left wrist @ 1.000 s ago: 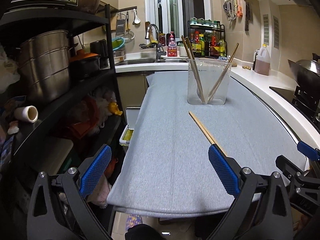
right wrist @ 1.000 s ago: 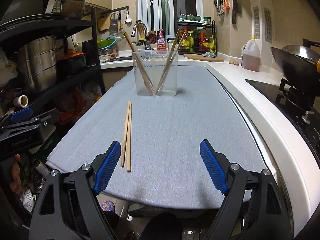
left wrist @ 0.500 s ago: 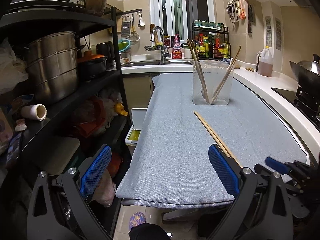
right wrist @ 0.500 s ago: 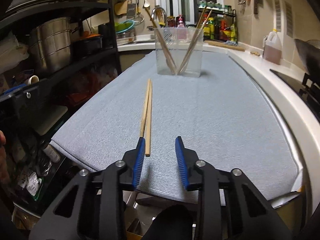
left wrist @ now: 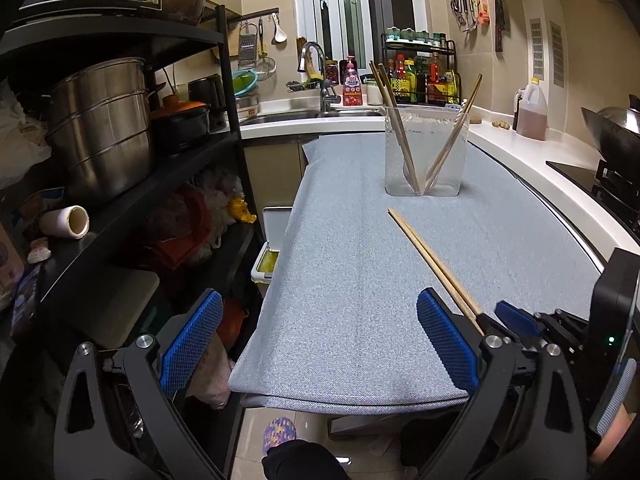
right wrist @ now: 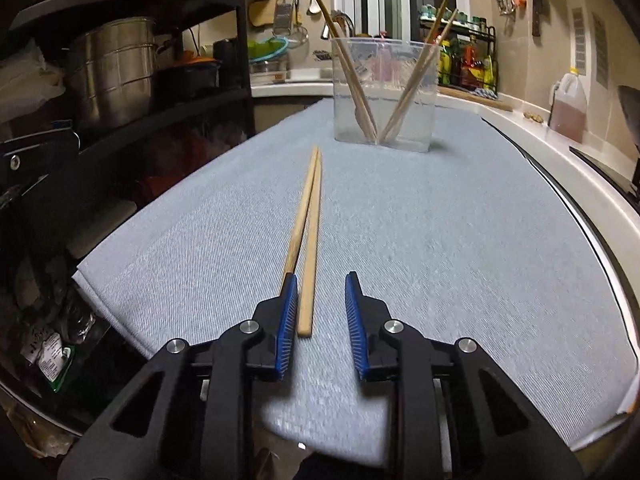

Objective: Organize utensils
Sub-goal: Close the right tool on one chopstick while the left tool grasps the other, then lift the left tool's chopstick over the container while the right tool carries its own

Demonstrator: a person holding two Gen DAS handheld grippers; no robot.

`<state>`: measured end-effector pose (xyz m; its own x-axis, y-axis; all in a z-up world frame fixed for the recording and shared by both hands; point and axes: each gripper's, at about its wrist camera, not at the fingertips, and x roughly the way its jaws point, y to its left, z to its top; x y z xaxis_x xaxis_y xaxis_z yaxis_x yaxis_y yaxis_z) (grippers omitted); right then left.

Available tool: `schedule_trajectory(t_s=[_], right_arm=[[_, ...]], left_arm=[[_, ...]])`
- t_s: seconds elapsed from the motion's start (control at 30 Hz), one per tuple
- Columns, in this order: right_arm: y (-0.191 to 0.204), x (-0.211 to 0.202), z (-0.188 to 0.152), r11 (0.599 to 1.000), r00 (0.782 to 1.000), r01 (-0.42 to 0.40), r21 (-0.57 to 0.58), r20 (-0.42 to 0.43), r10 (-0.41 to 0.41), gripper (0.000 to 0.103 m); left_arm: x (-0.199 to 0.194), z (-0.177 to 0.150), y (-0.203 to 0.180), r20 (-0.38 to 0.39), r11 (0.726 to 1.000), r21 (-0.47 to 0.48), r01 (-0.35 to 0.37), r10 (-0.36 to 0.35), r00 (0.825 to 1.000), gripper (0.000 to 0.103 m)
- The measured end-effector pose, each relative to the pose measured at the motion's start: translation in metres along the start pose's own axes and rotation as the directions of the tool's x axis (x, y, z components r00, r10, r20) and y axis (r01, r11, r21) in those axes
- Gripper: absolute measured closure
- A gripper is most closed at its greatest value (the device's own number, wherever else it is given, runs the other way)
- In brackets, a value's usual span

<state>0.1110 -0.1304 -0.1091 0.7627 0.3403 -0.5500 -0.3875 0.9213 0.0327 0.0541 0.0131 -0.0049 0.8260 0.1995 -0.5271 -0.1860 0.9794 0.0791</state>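
1. Where your right gripper (right wrist: 322,322) sits low on the woven grey cloth (right wrist: 460,240), two slim wooden chopsticks (right wrist: 308,236) lie side by side; one end lies between its narrowly parted blue ribbed pads, ungripped.
2. Beyond: clear square plastic holder (right wrist: 384,96), more chopsticks leaning inside.
3. Your left gripper (left wrist: 320,344): spread wide, holding nothing.

Both wrist views face along the grey mat (left wrist: 360,280) toward the clear container (right wrist: 384,92), the right lower and nearer
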Motion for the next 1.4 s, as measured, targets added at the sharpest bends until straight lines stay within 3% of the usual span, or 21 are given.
schedule_trajectory(t_s=[0.07,0.2,0.33,0.5,0.73,0.83,0.9,1.03,1.17,1.23,1.27,1.37,1.4], right_arm=[[-0.002,0.004,-0.001,1.0,0.999,-0.009,0.008,0.035,0.008,0.079],[-0.005,0.005,-0.007,0.999,0.995,-0.041,0.034,0.093,0.037,0.096],[-0.015,0.003,-0.007,0.995,0.992,-0.081,0.057,0.097,0.075,0.096],[-0.046,-0.013,-0.012,0.989,0.992,0.069,0.128,0.098,-0.082,0.096],[-0.07,-0.034,-0.025,0.982,0.985,0.13,0.135,0.094,-0.143,0.096],[-0.07,-0.034,-0.027,0.982,0.984,0.132,0.135,0.1,-0.146,0.096],[-0.071,-0.034,-0.028,0.981,0.983,0.13,0.141,0.108,-0.146,0.096],[-0.071,-0.036,-0.033,0.98,0.979,0.125,0.158,0.142,-0.147,0.094],[-0.064,-0.041,-0.043,0.983,0.974,0.121,0.135,0.177,-0.144,0.072],[-0.058,-0.045,-0.049,0.983,0.965,0.147,0.11,0.201,-0.167,0.072],[-0.058,-0.046,-0.05,0.982,0.964,0.148,0.114,0.207,-0.169,0.073],[-0.057,-0.045,-0.046,0.985,0.969,0.141,0.096,0.192,-0.157,0.095],[-0.055,-0.045,-0.043,0.986,0.971,0.145,0.079,0.178,-0.157,0.097]], left_arm=[[0.002,0.0,-0.001,-0.004,1.0,0.006,-0.002,0.002,1.0,0.008],[0.008,0.0,-0.001,-0.015,1.0,0.008,-0.006,0.006,1.0,0.008],[0.018,-0.001,-0.006,-0.036,1.0,0.009,0.011,-0.011,0.999,0.008],[0.033,-0.002,-0.026,-0.049,0.996,-0.02,0.088,-0.089,0.995,0.008],[0.066,-0.012,-0.085,-0.05,0.978,-0.016,0.209,-0.209,0.977,0.008],[0.083,-0.023,-0.101,-0.08,0.976,0.001,0.22,-0.219,0.972,0.024],[0.093,-0.031,-0.103,-0.116,0.972,-0.008,0.234,-0.233,0.965,0.042],[0.087,-0.04,-0.101,-0.048,0.977,0.035,0.21,-0.208,0.977,0.056],[0.079,-0.045,-0.098,-0.024,0.973,0.054,0.226,-0.225,0.974,0.076],[0.075,-0.048,-0.097,-0.022,0.969,0.068,0.239,-0.238,0.971,0.091],[0.075,-0.048,-0.097,-0.027,0.967,0.072,0.246,-0.245,0.969,0.096],[0.074,-0.044,-0.09,-0.062,0.96,0.067,0.271,-0.267,0.962,0.098],[0.072,-0.042,-0.087,-0.06,0.96,0.063,0.274,-0.271,0.961,0.098]])
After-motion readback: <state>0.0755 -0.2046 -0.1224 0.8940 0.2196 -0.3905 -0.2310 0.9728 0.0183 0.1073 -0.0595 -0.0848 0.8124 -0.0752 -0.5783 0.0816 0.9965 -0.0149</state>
